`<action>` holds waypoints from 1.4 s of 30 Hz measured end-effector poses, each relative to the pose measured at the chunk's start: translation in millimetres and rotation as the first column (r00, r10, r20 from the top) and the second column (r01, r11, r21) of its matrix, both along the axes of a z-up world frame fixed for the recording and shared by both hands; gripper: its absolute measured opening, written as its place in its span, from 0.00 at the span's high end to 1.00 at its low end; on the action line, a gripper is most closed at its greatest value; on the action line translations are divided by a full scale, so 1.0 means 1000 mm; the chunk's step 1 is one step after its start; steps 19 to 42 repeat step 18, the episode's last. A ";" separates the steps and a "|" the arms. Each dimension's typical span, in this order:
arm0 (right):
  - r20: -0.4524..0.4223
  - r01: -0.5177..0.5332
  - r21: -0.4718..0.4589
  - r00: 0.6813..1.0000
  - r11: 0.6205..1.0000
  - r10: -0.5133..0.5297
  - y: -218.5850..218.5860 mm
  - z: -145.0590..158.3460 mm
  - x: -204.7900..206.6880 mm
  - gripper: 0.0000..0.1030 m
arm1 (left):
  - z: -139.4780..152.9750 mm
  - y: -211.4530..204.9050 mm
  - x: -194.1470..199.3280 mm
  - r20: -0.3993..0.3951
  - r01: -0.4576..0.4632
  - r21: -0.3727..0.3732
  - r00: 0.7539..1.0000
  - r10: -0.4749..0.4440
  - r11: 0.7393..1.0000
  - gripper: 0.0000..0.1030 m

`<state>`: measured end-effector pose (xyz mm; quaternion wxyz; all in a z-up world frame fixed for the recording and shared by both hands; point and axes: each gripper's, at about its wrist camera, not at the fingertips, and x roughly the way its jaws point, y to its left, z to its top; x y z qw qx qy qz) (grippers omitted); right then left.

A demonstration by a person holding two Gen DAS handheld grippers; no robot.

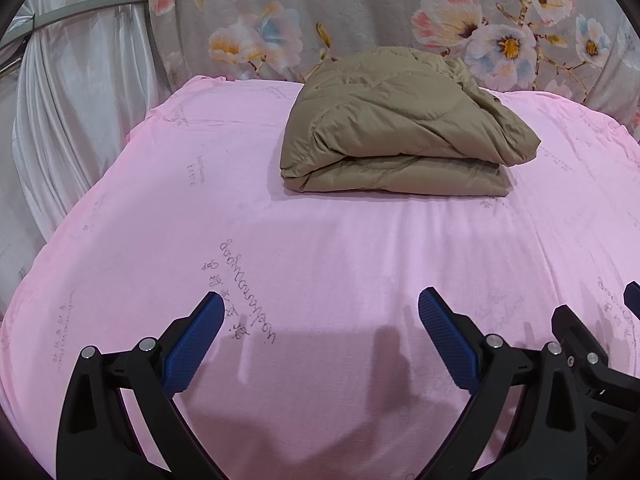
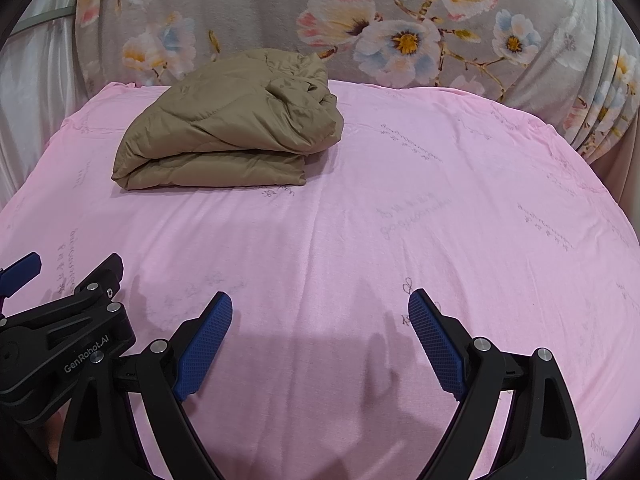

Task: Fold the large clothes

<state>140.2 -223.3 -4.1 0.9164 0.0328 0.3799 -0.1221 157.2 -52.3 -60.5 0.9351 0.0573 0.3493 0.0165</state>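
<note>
Over the near part of the pink sheet (image 1: 320,248), left gripper (image 1: 320,312) & right gripper (image 2: 320,312) hung side by side, both w/ jaws spread wide, nothing btwn them. Folded tan jacket (image 1: 400,128) lay on the sheet's far end, well apart from both, just before the floral cloth (image 1: 380,4).

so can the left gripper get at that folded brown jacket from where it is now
Probably yes. The left gripper is open and empty, and only bare pink sheet lies between it and the folded brown jacket. The right gripper sits off to the side, clear of that path.
</note>
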 end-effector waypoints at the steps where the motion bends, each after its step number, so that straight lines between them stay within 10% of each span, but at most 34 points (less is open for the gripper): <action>1: -0.001 0.001 -0.001 1.000 1.000 -0.001 0.001 0.000 0.000 0.15 | 0.000 -0.001 0.000 0.001 -0.002 0.001 1.000 0.002 1.000 0.08; 42: 0.000 0.001 -0.002 1.000 1.000 -0.001 0.001 -0.001 0.000 0.15 | 0.000 -0.002 -0.002 0.004 -0.001 0.004 1.000 0.001 1.000 0.09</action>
